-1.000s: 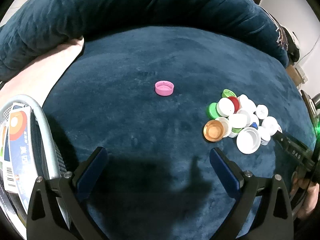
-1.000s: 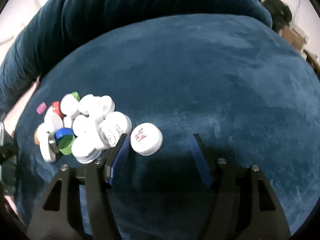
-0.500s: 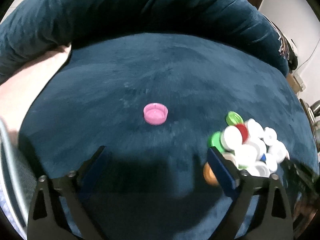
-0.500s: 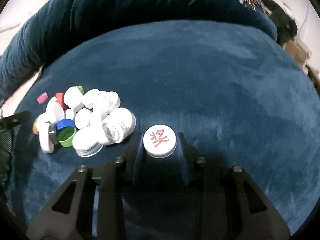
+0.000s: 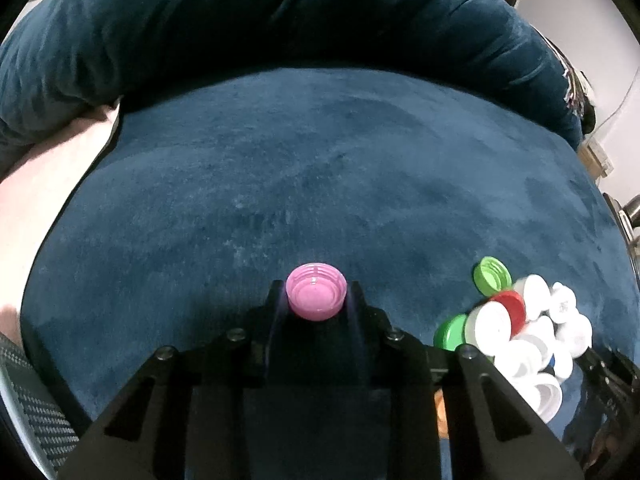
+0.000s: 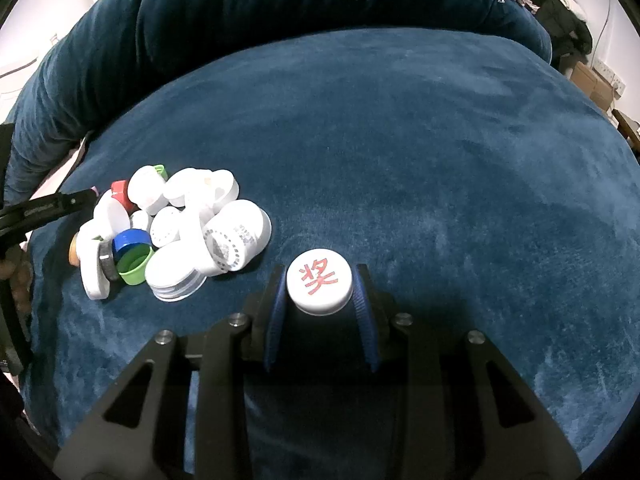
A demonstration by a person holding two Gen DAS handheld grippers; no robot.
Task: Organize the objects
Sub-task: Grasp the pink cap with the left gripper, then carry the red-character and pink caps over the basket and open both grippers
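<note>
The left gripper (image 5: 316,300) is closed on a pink bottle cap (image 5: 316,297), pinched between its two fingers with the cap's open side facing up, just above a dark blue velvet cushion (image 5: 320,168). The right gripper (image 6: 319,290) clamps a white cap (image 6: 319,287), top side up, printed with a red Chinese character, its blue-padded fingers (image 6: 276,312) pressed against the cap's sides. Just left of the white cap in the right wrist view sits a pile of bottle caps (image 6: 176,228), mostly white, with a blue cap (image 6: 130,240), a green cap (image 6: 136,266) and a red cap (image 6: 120,192) mixed in; the pile lies near the held cap but apart from it. In the left wrist view the same pile (image 5: 520,328) lies to the right of the pink cap, well apart from it, with a light green cap (image 5: 492,275) at its far edge. Behind the cushion rises a rumpled blue backrest (image 5: 240,28). A pale fabric (image 5: 52,168) shows at the left edge, and a mesh basket (image 5: 28,400) fills the lower left corner.
</note>
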